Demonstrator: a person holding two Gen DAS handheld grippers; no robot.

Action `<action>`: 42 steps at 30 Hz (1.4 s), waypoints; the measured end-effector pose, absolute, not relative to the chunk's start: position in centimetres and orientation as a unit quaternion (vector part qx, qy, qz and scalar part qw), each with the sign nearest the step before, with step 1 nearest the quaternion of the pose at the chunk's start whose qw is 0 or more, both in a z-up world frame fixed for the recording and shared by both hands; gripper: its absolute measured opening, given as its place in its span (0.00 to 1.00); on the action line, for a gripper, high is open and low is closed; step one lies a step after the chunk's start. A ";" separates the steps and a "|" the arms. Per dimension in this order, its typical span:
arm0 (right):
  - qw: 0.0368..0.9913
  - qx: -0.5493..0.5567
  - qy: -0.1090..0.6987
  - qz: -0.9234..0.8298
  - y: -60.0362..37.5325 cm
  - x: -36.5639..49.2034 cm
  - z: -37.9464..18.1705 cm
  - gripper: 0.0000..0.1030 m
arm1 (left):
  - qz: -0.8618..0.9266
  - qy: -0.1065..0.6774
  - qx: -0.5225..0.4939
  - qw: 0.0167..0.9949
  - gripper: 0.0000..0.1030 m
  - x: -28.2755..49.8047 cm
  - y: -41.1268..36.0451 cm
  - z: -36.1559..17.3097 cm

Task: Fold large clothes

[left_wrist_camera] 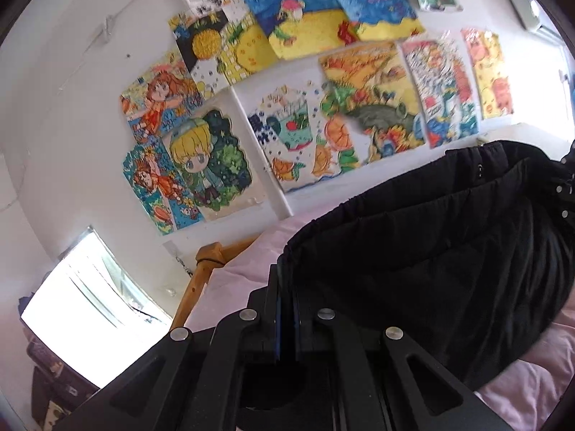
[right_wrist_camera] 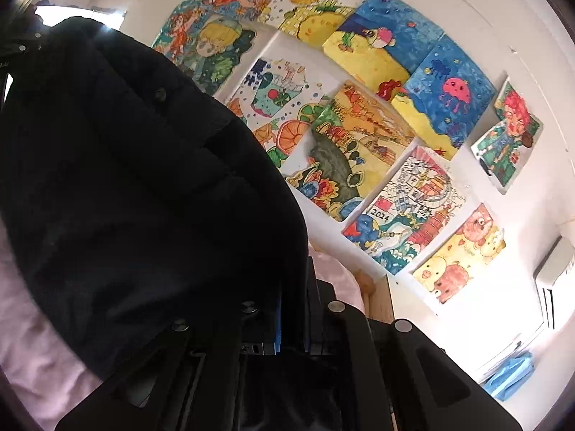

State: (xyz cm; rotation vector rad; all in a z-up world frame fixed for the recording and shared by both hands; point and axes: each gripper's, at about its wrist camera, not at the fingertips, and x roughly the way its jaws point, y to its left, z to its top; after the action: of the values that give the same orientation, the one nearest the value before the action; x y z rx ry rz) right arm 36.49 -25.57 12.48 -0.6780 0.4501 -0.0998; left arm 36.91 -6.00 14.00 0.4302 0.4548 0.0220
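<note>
A large black padded jacket (left_wrist_camera: 449, 251) hangs lifted above a pink bedsheet (left_wrist_camera: 532, 380). My left gripper (left_wrist_camera: 285, 280) is shut on the jacket's gathered hem edge, which runs up and right from the jaws. In the right wrist view the same black jacket (right_wrist_camera: 136, 179) fills the left half. My right gripper (right_wrist_camera: 293, 287) is shut on the jacket's edge, the cloth draping down to the left over the pink sheet (right_wrist_camera: 32, 341). Both grippers point up toward the wall.
A white wall covered with colourful children's drawings (left_wrist_camera: 305, 100) is behind the bed. A wooden bed post (left_wrist_camera: 205, 269) stands at the sheet's far edge. A bright window (left_wrist_camera: 90, 309) is at lower left. An air conditioner (right_wrist_camera: 553, 280) hangs at right.
</note>
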 end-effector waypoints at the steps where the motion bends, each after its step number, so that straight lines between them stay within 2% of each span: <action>1: 0.917 -0.328 0.223 -0.048 -25.5 37.5 12.1 0.07 | 0.013 0.229 0.212 0.950 0.05 37.8 -6.1 13.7; 10: 0.915 -0.309 0.257 -0.039 -25.4 45.8 5.7 0.07 | 0.016 0.287 0.175 0.942 0.05 46.5 -6.3 8.9; 17: 0.905 -0.331 0.265 -0.032 -25.4 49.0 1.6 0.07 | 0.020 0.320 0.168 0.932 0.05 50.9 -6.2 4.2; 24: 0.904 -0.320 0.283 -0.033 -25.8 50.8 -0.9 0.14 | 0.019 0.356 0.164 0.920 0.06 53.5 -6.5 0.9; 27: 0.905 -0.306 0.294 -0.028 -26.4 51.2 -1.3 0.23 | 0.017 0.367 0.156 0.917 0.06 54.2 -6.3 0.3; 32: 0.919 -0.266 0.292 -0.012 -28.4 50.9 -0.5 0.52 | 0.016 0.379 0.148 0.913 0.07 54.9 -6.2 -0.2; 36: 0.931 -0.212 0.298 -0.010 -31.1 50.5 0.1 0.56 | -0.006 0.407 0.125 0.905 0.10 55.7 -5.7 -0.5; 38: 0.934 -0.186 0.305 -0.012 -32.7 50.2 0.1 0.58 | -0.027 0.407 0.102 0.907 0.16 55.6 -5.2 -0.2; 39: 0.934 -0.173 0.311 -0.014 -33.5 49.9 0.0 0.58 | -0.040 0.406 0.087 0.909 0.27 55.4 -4.9 0.0; 40: 0.934 -0.165 0.316 -0.015 -34.2 49.9 -0.2 0.58 | -0.052 0.407 0.075 0.909 0.44 55.2 -4.6 0.3; 41: 0.935 -0.149 0.323 -0.015 -35.1 49.6 -0.4 0.58 | -0.058 0.405 0.067 0.910 0.57 54.8 -4.3 0.6; 42: 0.935 -0.135 0.328 -0.011 -35.9 49.3 -0.6 0.58 | -0.058 0.399 0.065 0.913 0.80 54.5 -4.1 0.8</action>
State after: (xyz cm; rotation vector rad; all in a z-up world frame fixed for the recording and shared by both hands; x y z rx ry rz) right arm 49.25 -35.86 -0.64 -0.2768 0.6700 -0.0231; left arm 54.48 -4.06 0.79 0.1331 0.8215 -0.1189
